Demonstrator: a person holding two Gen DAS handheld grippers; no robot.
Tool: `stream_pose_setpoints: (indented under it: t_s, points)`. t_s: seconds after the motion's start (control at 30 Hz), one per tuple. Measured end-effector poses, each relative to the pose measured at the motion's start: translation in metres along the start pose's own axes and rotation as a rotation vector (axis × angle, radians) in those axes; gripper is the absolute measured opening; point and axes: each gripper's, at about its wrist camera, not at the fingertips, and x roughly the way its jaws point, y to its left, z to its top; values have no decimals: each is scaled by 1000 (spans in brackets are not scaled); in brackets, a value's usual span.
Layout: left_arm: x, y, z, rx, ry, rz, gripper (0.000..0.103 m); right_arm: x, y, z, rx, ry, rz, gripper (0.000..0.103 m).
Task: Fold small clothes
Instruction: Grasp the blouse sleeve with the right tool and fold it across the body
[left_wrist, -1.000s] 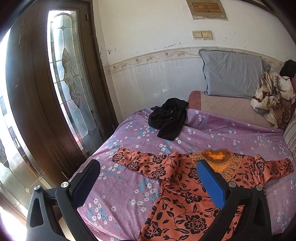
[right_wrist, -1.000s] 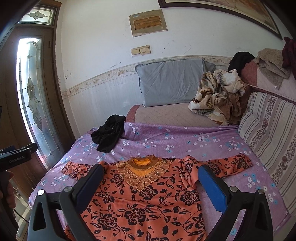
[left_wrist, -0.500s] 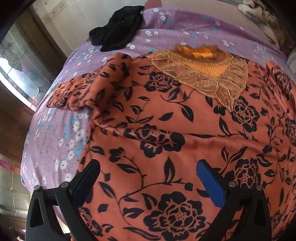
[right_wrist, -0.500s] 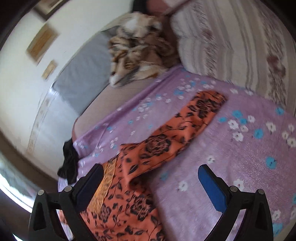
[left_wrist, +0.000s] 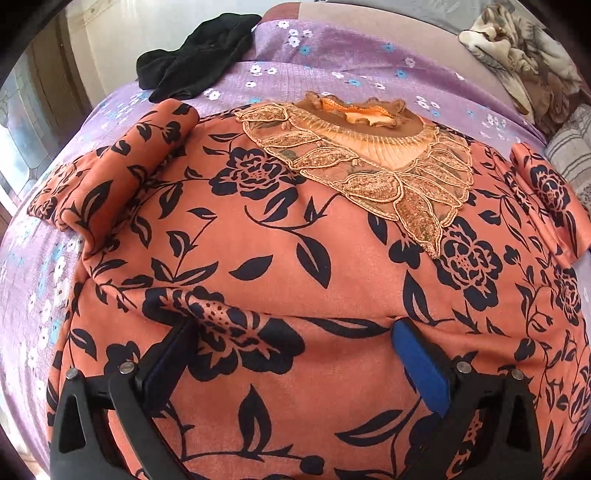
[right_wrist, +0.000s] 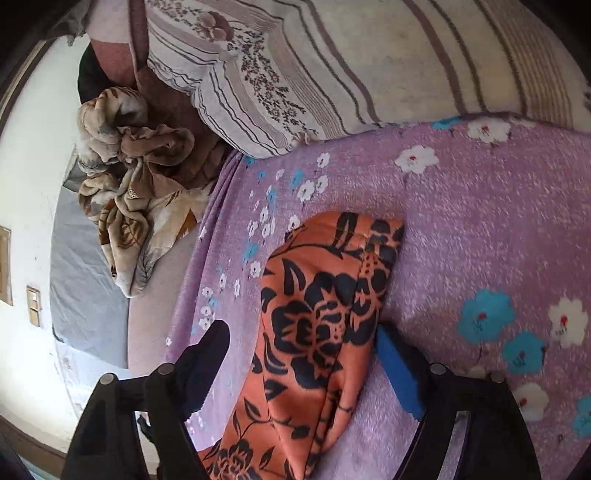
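Note:
An orange top with black flowers (left_wrist: 295, 251) lies spread face up on the purple flowered bedsheet (left_wrist: 332, 62), with a gold embroidered collar (left_wrist: 373, 158) at the far side. My left gripper (left_wrist: 291, 332) is open, pressed onto the body of the top, with a raised fold of cloth between its jaws. My right gripper (right_wrist: 301, 343) is open and straddles the top's right sleeve (right_wrist: 325, 302) near its cuff, low over the sheet (right_wrist: 480, 229).
A black garment (left_wrist: 195, 55) lies at the far left of the bed. A brown patterned blanket (right_wrist: 133, 177) is heaped beside a striped cushion (right_wrist: 332, 62). A grey pillow (right_wrist: 81, 280) leans on the white wall.
Both grippers have dropped lower. The left one now presses into the top's body with cloth bunched between its jaws. The right one has closed in around the right sleeve's end.

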Motion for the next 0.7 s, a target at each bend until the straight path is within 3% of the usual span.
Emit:
stream_pose_setpoints:
  t_s: [0.03, 0.07, 0.1, 0.13, 0.2, 0.3, 0.43, 0.6, 0.7]
  points:
    - [-1, -1, 1, -1, 6, 6, 103, 5, 3, 1, -24, -14, -18, 75]
    - [-1, -1, 1, -8, 11, 8, 103, 10, 4, 2, -50, -25, -37, 62]
    - [-1, -1, 1, -8, 9, 10, 103, 14, 3, 2, -75, -30, -60, 36]
    - [-1, -1, 2, 0, 7, 11, 103, 19, 2, 1, -87, -18, -82, 24]
    - [2, 4, 2, 6, 15, 6, 103, 15, 4, 1, -78, -16, -59, 13]
    - [1, 4, 12, 26, 56, 34, 103, -9, 34, -7, -125, -30, 66, 11]
    - [-36, 9, 24, 41, -101, 127, 103, -51, 105, -46, -236, 26, 322, 10]
    - [-70, 42, 42, -32, -228, 247, 103, -82, 194, -144, -417, 178, 553, 10]
    - [-78, 79, 45, -118, -246, 329, 103, -78, 228, -214, -447, 307, 649, 10]
